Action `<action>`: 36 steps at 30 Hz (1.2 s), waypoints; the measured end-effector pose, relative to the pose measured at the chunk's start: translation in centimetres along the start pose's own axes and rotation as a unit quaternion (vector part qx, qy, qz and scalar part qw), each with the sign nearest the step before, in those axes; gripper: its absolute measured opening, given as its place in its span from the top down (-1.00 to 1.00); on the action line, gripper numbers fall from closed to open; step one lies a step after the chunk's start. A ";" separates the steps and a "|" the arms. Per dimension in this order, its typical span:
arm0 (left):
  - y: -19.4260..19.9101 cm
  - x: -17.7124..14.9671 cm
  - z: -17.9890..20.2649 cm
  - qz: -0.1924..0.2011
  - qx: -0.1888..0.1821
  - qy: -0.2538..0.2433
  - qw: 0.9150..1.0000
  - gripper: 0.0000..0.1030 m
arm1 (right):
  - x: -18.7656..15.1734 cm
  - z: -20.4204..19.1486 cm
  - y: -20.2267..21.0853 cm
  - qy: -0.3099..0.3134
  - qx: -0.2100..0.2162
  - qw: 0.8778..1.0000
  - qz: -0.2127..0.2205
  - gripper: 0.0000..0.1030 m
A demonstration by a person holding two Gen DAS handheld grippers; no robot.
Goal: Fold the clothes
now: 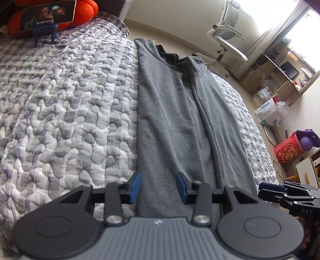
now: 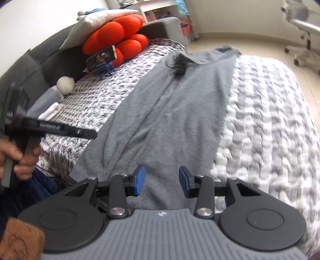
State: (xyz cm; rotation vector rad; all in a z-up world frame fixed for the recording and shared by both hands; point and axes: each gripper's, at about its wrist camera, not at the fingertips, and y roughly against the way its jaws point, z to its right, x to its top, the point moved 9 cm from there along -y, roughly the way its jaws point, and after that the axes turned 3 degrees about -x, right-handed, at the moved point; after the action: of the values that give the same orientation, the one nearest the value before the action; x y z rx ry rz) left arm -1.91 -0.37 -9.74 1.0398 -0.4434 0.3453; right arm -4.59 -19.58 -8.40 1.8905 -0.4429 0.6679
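Quilted bed (image 1: pixel 60 100) bears lengthwise-folded grey shirt (image 1: pixel 170 120), collar pointing away.

A plain grey shirt (image 1: pixel 170 120) with a darker collar lies on a grey-and-white checked quilt (image 1: pixel 66 112). Beyond the quilt's far end sits a bright orange cushion (image 2: pixel 120 34). Both grippers' pads (image 1: pixel 136 185) are blue.

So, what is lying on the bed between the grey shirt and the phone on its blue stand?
Only bare quilt. In the left wrist view nothing lies on it between the grey shirt and the phone.
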 end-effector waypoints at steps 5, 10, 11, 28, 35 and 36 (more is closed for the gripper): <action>0.4 -3.1 0.1 -0.015 -0.001 -0.004 1.000 0.25 | -2.0 1.4 1.3 -0.062 -0.004 0.998 -0.002 0.18; 0.8 -4.6 0.7 -0.010 0.015 -0.028 0.999 0.23 | -4.6 3.3 2.0 -0.127 -0.015 0.992 -0.012 0.18; 0.9 -4.7 0.7 -0.008 0.017 -0.029 0.999 0.23 | -5.1 3.8 2.1 -0.142 -0.016 0.990 -0.014 0.18; 1.1 -5.5 0.5 -0.004 0.028 0.016 0.999 0.81 | -6.2 5.0 1.6 -0.217 0.043 0.975 -0.028 0.62; 2.2 -5.0 1.8 0.014 0.049 0.006 0.999 0.88 | -5.0 3.8 2.8 -0.197 0.066 0.978 0.000 0.77; 2.4 -4.8 1.9 0.015 0.047 0.010 0.999 0.88 | -4.7 3.6 3.1 -0.197 0.072 0.978 0.006 0.77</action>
State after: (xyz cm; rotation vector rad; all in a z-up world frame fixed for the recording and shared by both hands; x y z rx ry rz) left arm -7.56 -1.25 -9.58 1.1219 -0.4284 0.4051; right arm -9.13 -24.14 -10.31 2.1670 -0.6726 0.3348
